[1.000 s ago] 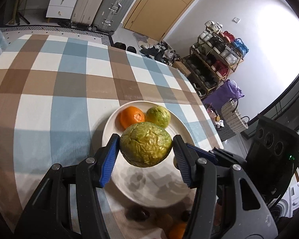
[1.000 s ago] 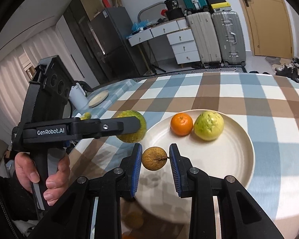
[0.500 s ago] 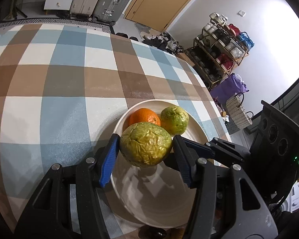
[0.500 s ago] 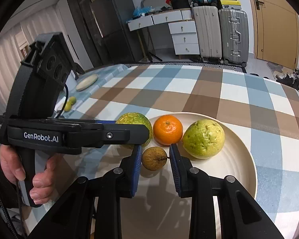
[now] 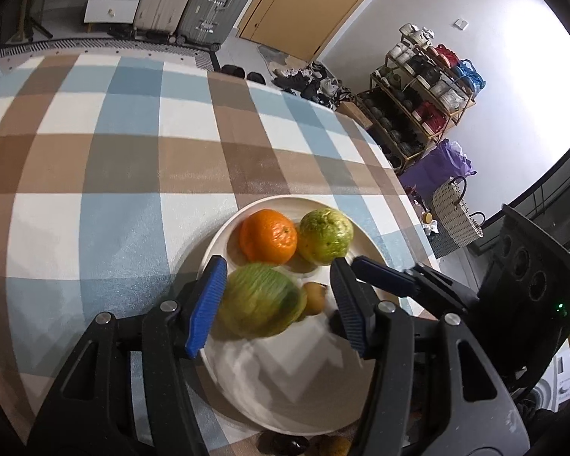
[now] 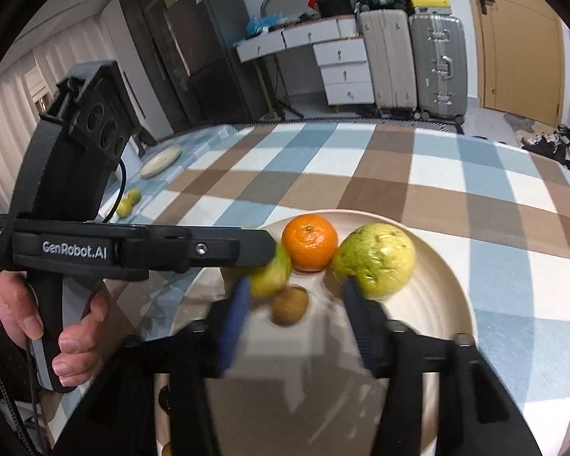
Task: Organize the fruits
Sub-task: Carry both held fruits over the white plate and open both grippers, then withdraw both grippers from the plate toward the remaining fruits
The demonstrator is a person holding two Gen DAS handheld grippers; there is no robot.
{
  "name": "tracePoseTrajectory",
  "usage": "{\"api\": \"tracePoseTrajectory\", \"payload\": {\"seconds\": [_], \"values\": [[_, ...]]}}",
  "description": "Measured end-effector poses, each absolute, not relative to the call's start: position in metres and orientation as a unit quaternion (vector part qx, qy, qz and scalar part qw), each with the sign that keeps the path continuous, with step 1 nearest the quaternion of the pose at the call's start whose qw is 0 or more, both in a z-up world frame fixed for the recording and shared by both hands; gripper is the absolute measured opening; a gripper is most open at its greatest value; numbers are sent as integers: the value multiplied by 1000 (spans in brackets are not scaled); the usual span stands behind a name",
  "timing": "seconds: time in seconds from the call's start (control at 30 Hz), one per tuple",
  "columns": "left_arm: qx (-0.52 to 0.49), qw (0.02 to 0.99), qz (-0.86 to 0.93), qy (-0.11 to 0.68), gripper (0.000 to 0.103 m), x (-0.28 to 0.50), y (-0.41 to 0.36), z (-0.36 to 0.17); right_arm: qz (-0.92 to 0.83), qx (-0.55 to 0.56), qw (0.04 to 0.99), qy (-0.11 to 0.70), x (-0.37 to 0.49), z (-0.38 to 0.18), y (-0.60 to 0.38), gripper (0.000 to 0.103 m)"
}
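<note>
Both grippers are over the cream plate and both are letting go. The left gripper has its jaws opening: the big wrinkly green fruit sits between the blue pads, blurred, with a clear gap on its right side and the left pad just beside it, so it's released rather than pinched. The right gripper is opening too, and the small brown fruit lies on the plate between its fingers, touching neither.

Just past the left gripper's tips are the mandarin and a yellow-green guava, side by side on the far part of the plate. Beyond that it's just checked tablecloth. The person's left hand grips the left tool's handle, off to the left of the right gripper.
</note>
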State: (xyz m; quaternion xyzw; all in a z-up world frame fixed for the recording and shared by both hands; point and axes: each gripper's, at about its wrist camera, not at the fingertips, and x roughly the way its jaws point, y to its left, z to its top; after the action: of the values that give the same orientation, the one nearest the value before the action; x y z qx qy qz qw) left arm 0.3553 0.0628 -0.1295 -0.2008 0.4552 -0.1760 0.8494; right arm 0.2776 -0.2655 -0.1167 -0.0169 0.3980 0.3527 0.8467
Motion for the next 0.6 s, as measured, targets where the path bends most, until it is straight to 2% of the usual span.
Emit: {"api": "tracePoseTrajectory", "payload": {"seconds": [0.07,0.1,0.17,0.27,0.4,0.6], "values": [[-200,853,-171,450,59,350,63,-123,354,-7,851,389,271,-109,-274,61],[-198,855,-170,448,60,347,63,-119,352,-6,853,385,267,-106,-277,68],[-192,860,-166,442,62,338,62,-112,345,-2,862,371,257,-97,-286,76],[-185,866,-159,436,66,323,61,-101,338,2,872,355,242,-86,-298,83],[-164,877,-142,428,80,298,58,-87,320,19,881,348,223,-75,-320,86],[-126,900,-112,401,85,252,52,-61,300,52,889,343,196,-63,-346,90]]}}
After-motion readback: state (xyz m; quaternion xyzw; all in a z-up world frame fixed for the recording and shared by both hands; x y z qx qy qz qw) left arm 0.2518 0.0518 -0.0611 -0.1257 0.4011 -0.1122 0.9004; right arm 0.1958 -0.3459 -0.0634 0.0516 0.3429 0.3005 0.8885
